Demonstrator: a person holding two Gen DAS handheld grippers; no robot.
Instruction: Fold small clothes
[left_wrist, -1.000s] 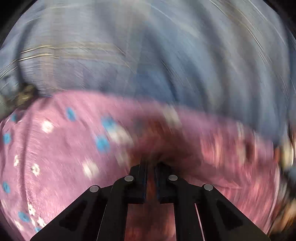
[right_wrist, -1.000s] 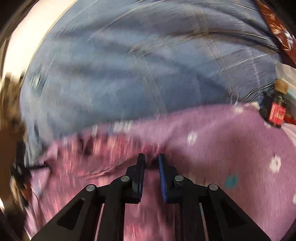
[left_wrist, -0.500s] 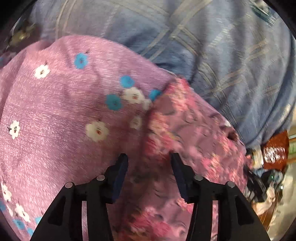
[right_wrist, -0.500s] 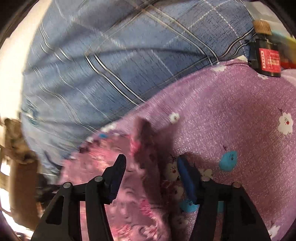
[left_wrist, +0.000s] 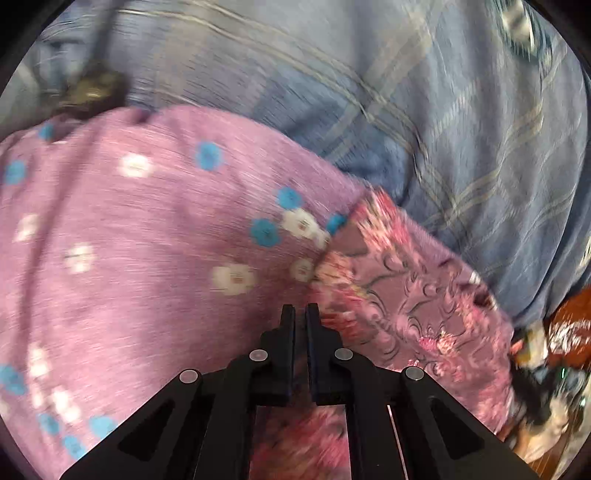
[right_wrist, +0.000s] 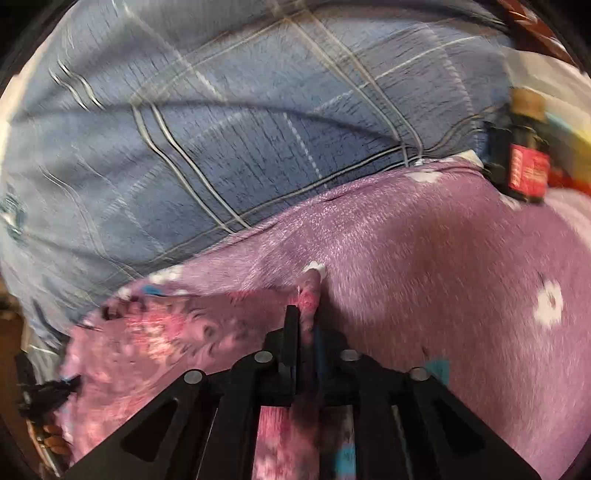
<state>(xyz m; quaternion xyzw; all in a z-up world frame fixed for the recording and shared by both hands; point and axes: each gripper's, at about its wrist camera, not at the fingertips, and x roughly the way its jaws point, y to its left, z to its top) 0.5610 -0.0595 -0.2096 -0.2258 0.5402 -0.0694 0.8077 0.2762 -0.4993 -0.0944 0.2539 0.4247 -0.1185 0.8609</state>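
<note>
Two grippers at a pink floral cloth (left_wrist: 406, 302) on a purple blanket (left_wrist: 129, 240).
Left gripper (left_wrist: 300, 314) clenched, its jaws just closed, apparently on nothing; right gripper (right_wrist: 304, 317) pinches a fold of cloth.

Both wrist views close, downward, sharing pink garment (left_wrist: 406, 295).

Grippers: we count two, the left gripper (left_wrist: 300, 314) and the right gripper (right_wrist: 303, 317), one per wrist view.
Pink floral garments: we see one pink floral garment (left_wrist: 413, 306), lying on the purple flowered cloth (left_wrist: 129, 240).
Purple flowered cloths: one.
Blue plaid sheets: one blue plaid sheet (right_wrist: 229, 129), beyond the purple flowered cloth.
Dark bottles: one dark bottle (right_wrist: 524, 162), at the purple flowered cloth's far right edge.
</note>
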